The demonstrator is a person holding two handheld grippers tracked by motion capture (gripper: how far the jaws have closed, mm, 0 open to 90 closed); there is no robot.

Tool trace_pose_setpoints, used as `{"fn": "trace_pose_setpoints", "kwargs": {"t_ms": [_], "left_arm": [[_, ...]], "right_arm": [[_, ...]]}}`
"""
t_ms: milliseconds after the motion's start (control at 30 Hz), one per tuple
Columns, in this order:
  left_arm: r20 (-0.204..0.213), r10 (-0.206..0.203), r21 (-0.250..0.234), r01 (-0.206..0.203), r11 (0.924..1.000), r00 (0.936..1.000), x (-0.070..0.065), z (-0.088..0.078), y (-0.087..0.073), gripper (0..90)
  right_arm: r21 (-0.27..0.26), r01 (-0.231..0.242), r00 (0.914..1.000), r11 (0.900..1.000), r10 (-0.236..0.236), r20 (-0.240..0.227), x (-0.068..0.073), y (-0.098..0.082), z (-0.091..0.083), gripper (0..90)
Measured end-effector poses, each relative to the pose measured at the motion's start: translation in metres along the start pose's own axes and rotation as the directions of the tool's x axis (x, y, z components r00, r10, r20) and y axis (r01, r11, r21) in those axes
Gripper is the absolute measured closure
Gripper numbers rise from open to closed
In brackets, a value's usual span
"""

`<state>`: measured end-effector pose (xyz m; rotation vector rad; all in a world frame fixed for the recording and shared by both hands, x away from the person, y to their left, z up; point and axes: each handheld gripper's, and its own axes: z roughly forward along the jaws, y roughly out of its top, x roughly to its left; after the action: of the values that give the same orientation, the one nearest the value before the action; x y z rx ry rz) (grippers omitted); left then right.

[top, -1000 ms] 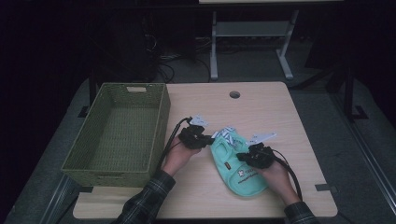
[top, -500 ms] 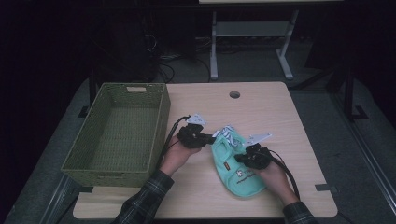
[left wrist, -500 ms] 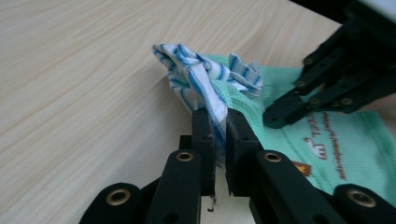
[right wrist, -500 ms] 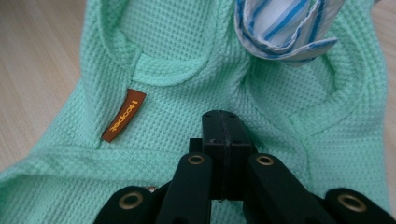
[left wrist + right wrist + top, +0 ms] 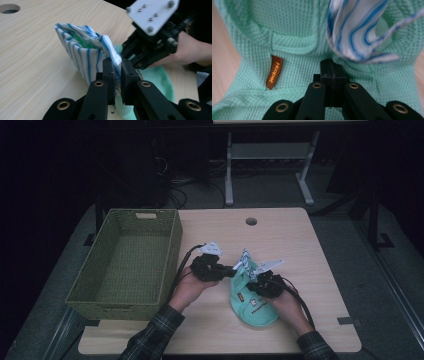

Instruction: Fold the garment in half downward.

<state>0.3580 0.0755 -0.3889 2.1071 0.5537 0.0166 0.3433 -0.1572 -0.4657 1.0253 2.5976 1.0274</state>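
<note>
We pinch the blue-striped lining (image 5: pixel 82 55) of the green garment (image 5: pixel 252 302) in our left gripper (image 5: pixel 117 72), lifted off the table (image 5: pixel 300 240) right of the basket (image 5: pixel 125 265); our right gripper (image 5: pixel 333 68) (jaws together) presses the knit.

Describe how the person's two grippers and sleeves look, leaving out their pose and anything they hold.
Both the left gripper and the right gripper are black, with blocky fingers on arms joined by brass-ringed pivots. Each carries a grey three-cornered plate with screws and trails a black cable. The sleeves are dark plaid.
</note>
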Motion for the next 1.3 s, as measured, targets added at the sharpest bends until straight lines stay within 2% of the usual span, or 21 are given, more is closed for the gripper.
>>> {"fn": "trace_pose_setpoints", "kwargs": {"t_ms": [100, 267, 433, 600, 767, 967, 1300], "left_arm": [[-0.008, 0.01, 0.005, -0.01, 0.9999, 0.9999, -0.002, 0.001, 0.0, 83.6], [-0.028, 0.012, 0.007, -0.011, 0.9999, 0.9996, 0.001, -0.003, 0.0, 83.6], [-0.051, 0.006, 0.009, -0.005, 0.9999, 0.9987, 0.005, -0.006, -0.002, 83.6], [-0.067, 0.013, 0.016, -0.012, 0.9998, 0.9976, 0.005, -0.007, -0.002, 83.6], [-0.07, 0.017, 0.018, -0.016, 0.9997, 0.9974, 0.006, -0.009, -0.003, 83.7], [-0.055, 0.038, 0.018, -0.037, 0.9992, 0.9978, 0.004, -0.013, -0.004, 83.6], [-0.01, 0.085, 0.03, -0.085, 0.9959, 0.9963, -0.013, -0.011, -0.006, 83.6]], "right_arm": [[-0.003, -0.008, 1.0, 1.0, 0.008, -0.004, 0.0, 0.0, -0.001, 90.0], [-0.011, 0.009, 0.9999, 1.0, -0.009, 0.01, 0.0, -0.008, -0.024, 90.0], [-0.005, -0.01, 0.9997, 1.0, 0.01, 0.023, -0.003, -0.036, -0.049, 90.0], [0.001, -0.027, 0.9994, 1.0, 0.027, 0.021, -0.002, -0.055, -0.061, 90.0], [0.042, -0.017, 0.9993, 0.999, 0.016, 0.035, 0.0, -0.059, -0.056, 90.0], [0.04, -0.011, 0.9993, 0.999, 0.009, 0.037, 0.002, -0.054, -0.052, 90.0], [0.041, -0.012, 0.9991, 0.999, 0.011, 0.04, 0.001, -0.049, -0.048, 90.0]]}}
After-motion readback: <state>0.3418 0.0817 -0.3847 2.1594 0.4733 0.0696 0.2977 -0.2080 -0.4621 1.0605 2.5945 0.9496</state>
